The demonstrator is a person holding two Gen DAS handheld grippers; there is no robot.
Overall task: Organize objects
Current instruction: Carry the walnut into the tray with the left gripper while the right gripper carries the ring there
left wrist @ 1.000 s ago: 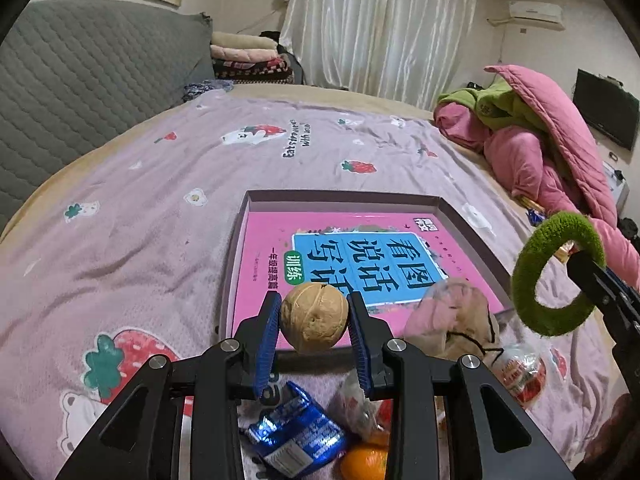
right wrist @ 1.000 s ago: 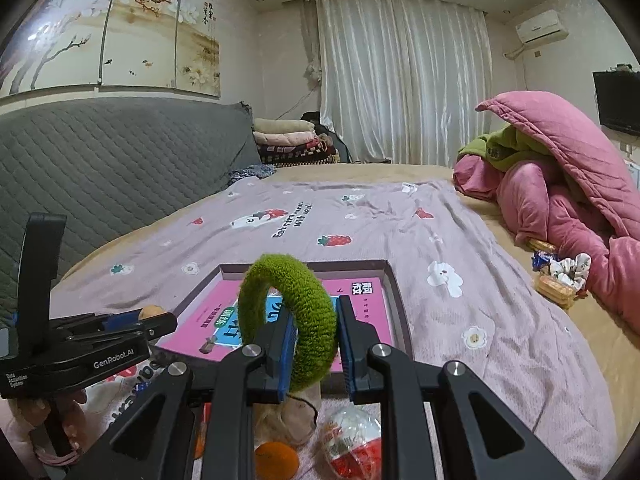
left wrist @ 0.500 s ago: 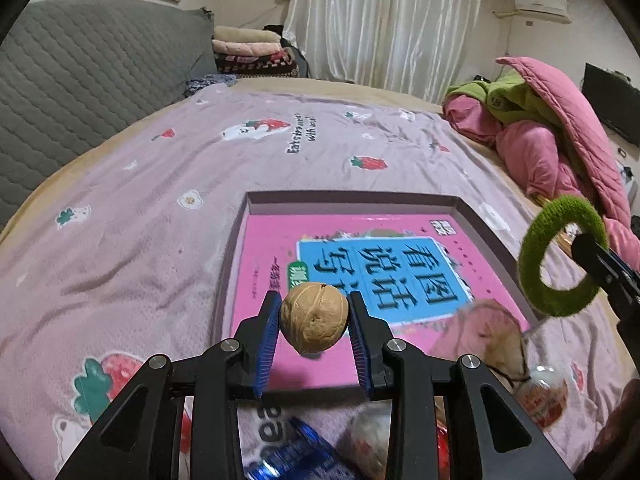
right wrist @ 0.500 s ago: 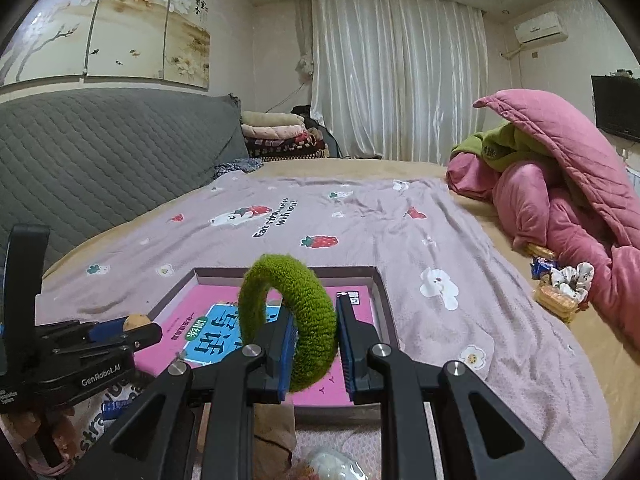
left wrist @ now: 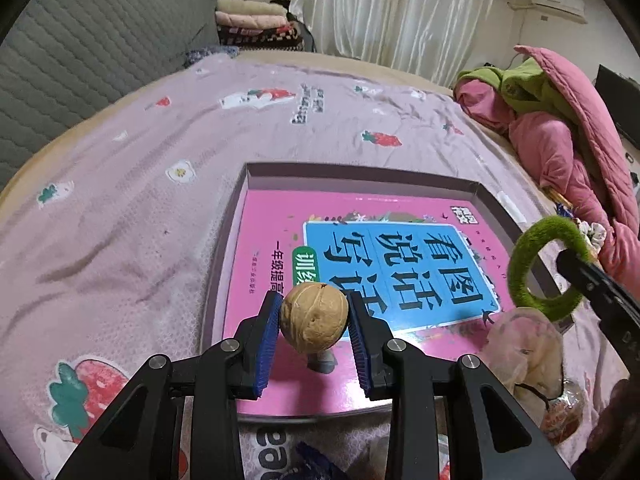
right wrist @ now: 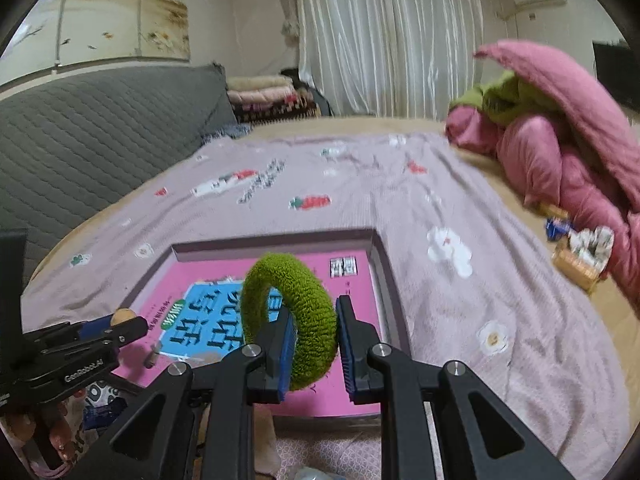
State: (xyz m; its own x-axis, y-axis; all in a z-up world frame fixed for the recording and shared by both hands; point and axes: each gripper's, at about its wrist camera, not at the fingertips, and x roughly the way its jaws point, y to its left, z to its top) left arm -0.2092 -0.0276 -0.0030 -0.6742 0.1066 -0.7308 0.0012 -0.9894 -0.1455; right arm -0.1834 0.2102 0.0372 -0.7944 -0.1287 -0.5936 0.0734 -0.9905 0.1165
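— Above the shallow box [left wrist: 486,196] on the bed [left wrist: 132,184], what does each hand carry?

— A walnut [left wrist: 313,317] sits clamped between the blue pads [left wrist: 267,344] of the left gripper [left wrist: 314,340], held in the air over the near edge of the pink book [left wrist: 280,232] that fills the box (its shadow falls on the cover just below). The right gripper [right wrist: 316,346] is clenched on a fuzzy green ring [right wrist: 294,314], standing upright on edge between its fingers, over the same book's near right part.

— And around them?

— A pale cloth pouch [left wrist: 528,348] lies at the box's near right corner, with wrapped snacks blurred at the lower edge of the left wrist view. Pink and green bedding [right wrist: 560,128] is heaped at the far right, before white curtains [right wrist: 384,36].
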